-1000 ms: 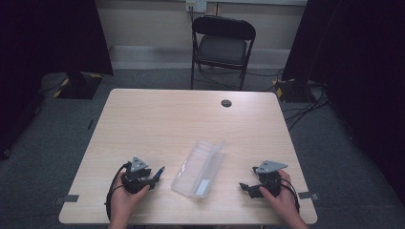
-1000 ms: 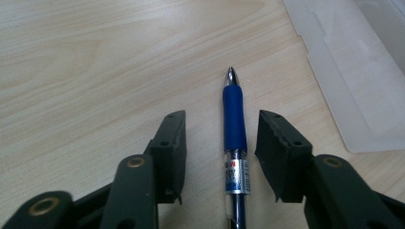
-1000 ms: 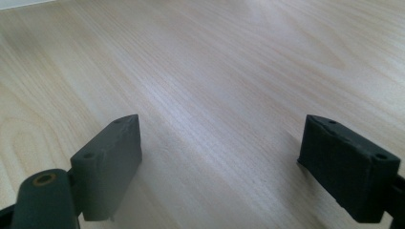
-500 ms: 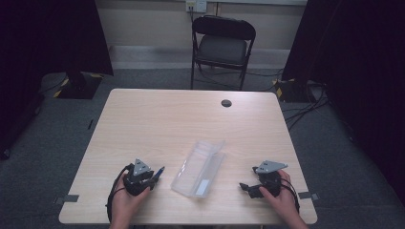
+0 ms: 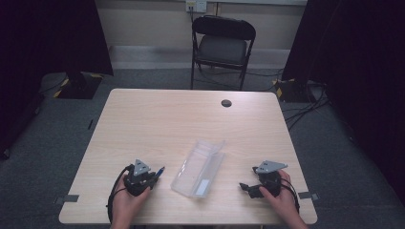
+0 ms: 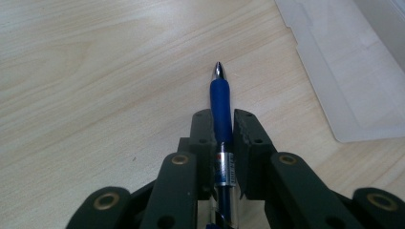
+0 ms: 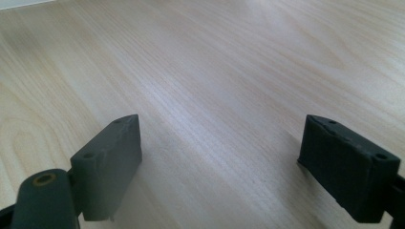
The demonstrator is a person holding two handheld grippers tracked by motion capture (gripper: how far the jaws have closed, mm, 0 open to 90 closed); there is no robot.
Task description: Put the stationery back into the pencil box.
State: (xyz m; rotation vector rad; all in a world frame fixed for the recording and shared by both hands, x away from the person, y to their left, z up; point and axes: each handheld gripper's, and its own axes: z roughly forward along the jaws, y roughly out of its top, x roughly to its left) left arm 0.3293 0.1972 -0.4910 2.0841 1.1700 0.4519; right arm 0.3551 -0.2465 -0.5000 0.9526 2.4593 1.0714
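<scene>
One table. One chair beyond far edge. One clear plastic case, near centre. Two grippers: left gripper near left, jaws just closed onto one blue pen, tip toward case; right gripper near right, wide open, empty.

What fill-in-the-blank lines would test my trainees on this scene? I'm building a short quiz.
1. The left gripper is shut on a blue ____.
2. The right gripper has its jaws ____.
3. The clear plastic case lies ____ the two grippers.
4. Beyond the table stands a folding ____.

Missing words: pen; open; between; chair
</scene>
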